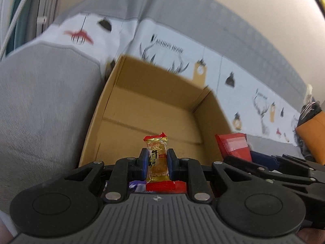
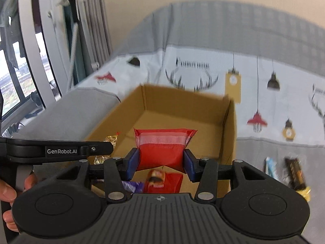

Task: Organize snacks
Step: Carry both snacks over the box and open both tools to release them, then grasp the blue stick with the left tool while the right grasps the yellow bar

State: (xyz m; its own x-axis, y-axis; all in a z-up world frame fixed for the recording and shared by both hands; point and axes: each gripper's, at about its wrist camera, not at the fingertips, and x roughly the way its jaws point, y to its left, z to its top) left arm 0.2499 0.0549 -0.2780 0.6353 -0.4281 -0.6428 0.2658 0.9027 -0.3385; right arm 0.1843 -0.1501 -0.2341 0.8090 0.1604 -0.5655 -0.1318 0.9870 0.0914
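An open cardboard box stands on a printed sheet; it also shows in the right wrist view. My left gripper is shut on a gold candy with red ends, held upright over the box's near edge. My right gripper is shut on a red snack packet above the box; the packet also shows in the left wrist view. Inside the box lie another red packet, a purple wrapper and gold candies.
A grey cushion lies left of the box. Several snack bars lie on the sheet right of the box. The left gripper's handle crosses the right view's left side. A window and radiator stand at the far left.
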